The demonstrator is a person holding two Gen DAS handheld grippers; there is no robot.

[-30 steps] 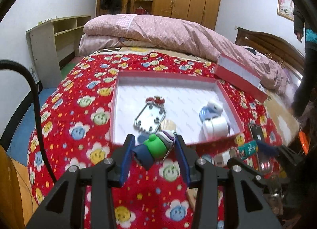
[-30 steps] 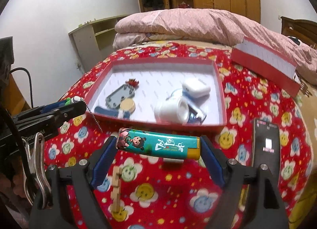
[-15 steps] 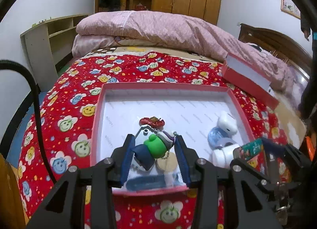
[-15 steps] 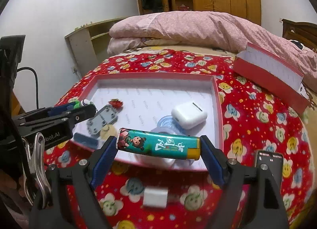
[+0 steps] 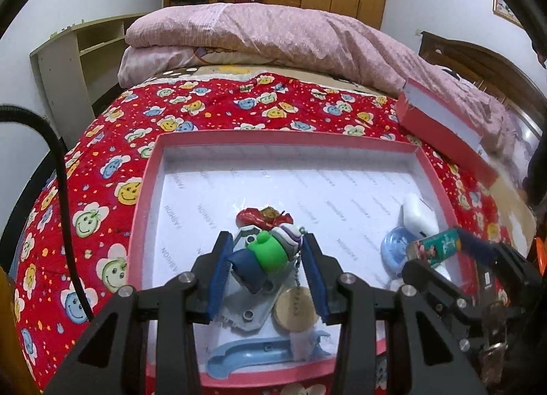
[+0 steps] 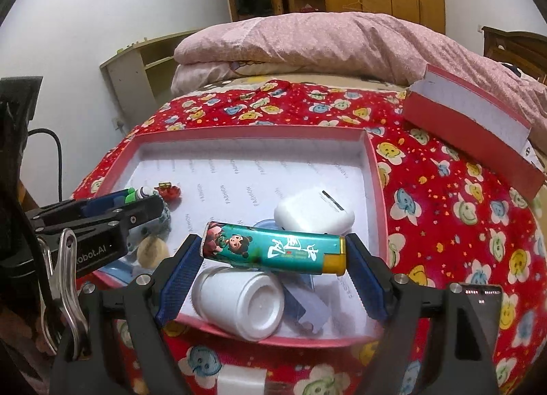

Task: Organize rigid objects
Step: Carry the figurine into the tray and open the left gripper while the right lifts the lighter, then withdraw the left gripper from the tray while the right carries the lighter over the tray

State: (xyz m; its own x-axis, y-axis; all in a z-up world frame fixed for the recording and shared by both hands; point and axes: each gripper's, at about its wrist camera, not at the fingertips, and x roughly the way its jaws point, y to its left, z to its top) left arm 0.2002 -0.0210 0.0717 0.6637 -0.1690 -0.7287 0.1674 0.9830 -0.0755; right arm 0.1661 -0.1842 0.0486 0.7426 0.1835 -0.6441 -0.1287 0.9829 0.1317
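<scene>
My left gripper (image 5: 266, 265) is shut on a small keychain figure (image 5: 270, 253), green, blue and purple, with a bead chain hanging. It hovers over the near left part of the red box (image 5: 147, 189). My right gripper (image 6: 273, 251) is shut on a teal cartoon-printed lighter (image 6: 273, 248), held crosswise above the box's near edge (image 6: 376, 189). In the box lie a grey metal plate (image 5: 246, 313), a red charm (image 5: 259, 217), a round wooden disc (image 5: 295, 309), a white earbud case (image 6: 312, 212), a white cup (image 6: 239, 302) on its side and a blue round piece (image 5: 393, 251).
The box lid (image 6: 471, 128) lies at the back right on the red flowered bedspread (image 6: 461, 224). A phone (image 6: 485, 313) lies at the near right, and a small white block (image 6: 241, 379) near the front. A pink quilt (image 5: 273, 36) is piled at the back.
Both grippers have moved forward with their objects, from in front of the box to over its near part. Neither grip has changed.
</scene>
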